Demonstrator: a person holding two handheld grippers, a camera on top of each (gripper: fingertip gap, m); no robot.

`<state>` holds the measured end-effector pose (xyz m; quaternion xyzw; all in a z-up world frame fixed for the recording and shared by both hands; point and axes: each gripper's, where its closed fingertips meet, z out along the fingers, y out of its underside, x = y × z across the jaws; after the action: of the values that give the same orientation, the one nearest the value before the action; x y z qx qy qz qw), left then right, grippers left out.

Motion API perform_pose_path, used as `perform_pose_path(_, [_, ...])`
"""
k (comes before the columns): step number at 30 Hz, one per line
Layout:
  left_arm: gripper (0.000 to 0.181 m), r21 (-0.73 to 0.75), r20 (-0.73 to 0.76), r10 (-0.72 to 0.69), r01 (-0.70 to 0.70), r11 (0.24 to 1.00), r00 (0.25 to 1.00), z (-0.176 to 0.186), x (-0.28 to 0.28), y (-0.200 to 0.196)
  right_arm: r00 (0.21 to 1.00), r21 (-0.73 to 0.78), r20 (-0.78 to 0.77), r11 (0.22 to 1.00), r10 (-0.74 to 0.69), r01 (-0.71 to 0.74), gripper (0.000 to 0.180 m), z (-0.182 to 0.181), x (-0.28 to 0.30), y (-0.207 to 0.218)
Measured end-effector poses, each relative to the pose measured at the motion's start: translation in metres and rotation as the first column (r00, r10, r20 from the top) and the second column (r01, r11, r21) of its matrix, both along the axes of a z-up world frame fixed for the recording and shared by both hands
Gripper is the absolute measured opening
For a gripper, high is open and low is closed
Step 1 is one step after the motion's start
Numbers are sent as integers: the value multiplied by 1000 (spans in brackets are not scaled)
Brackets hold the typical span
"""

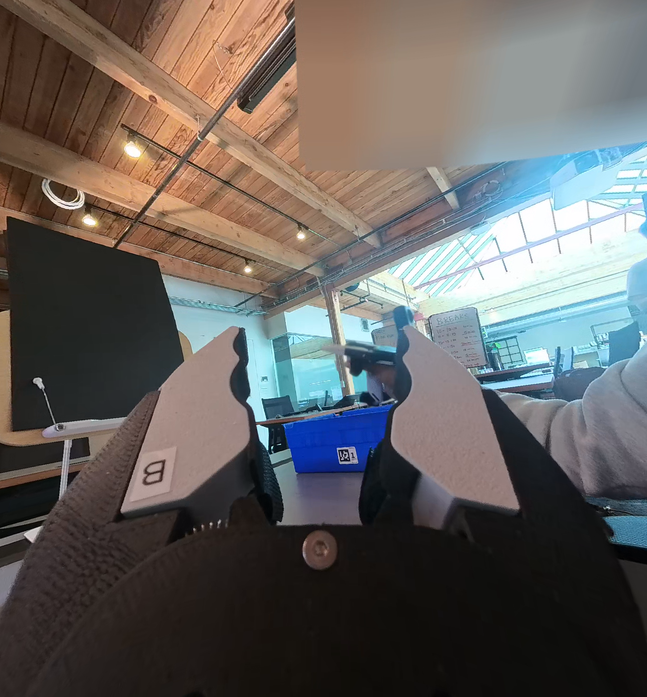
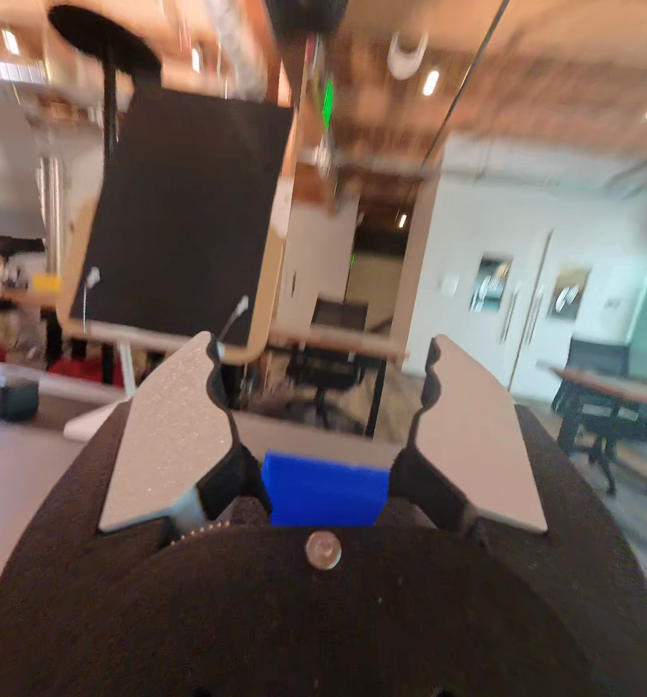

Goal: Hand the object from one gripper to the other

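Both grippers (image 1: 322,335) (image 2: 324,341) wide apart, empty.

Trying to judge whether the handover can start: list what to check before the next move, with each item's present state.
1. Left gripper open: ok, nothing between its fingers.
2. Right gripper open: ok, also empty.
3. Something held to pass over: not ok, neither grips anything.
4. Contents of the blue bin: cannot tell, only its outer wall shows.
5. Dark blurred shape beyond the left gripper: cannot tell what it is.
6. Right wrist view steady: not ok, motion-blurred.
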<state>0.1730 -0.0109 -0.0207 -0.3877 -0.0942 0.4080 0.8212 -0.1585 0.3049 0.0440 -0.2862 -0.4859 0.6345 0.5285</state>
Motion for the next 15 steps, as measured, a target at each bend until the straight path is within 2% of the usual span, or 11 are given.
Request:
perform_pose_path(3, [75,2,1,-2,2,1000,1000,0,0,0,957,-49,-288,999,-20,6,102,47,43,-14])
perform_pose_path(6, [74,8,4,-6,6,1000,1000,1,0,-1,897,4,-440,999,38,-40,96,65,84,-48])
perform_pose_path(8, [73,22,22,-12,11,1000,1000,3,-1,-3,884,74,-452,992,121,-98,96,58,100,-80])
perform_pose_path(11, [71,-8,73,6,-6,1000,997,17,-4,-10,890,179,-379,964,251,-196,97,23,111,-126])
perform_pose_path(13, [67,-56,99,102,-97,994,990,36,-11,-28,887,264,-335,935,319,-237,96,-3,117,-152])
perform_pose_path(15, [64,-154,172,265,-239,959,949,50,-33,-58,877,366,-304,896,371,-252,97,-23,123,-176])
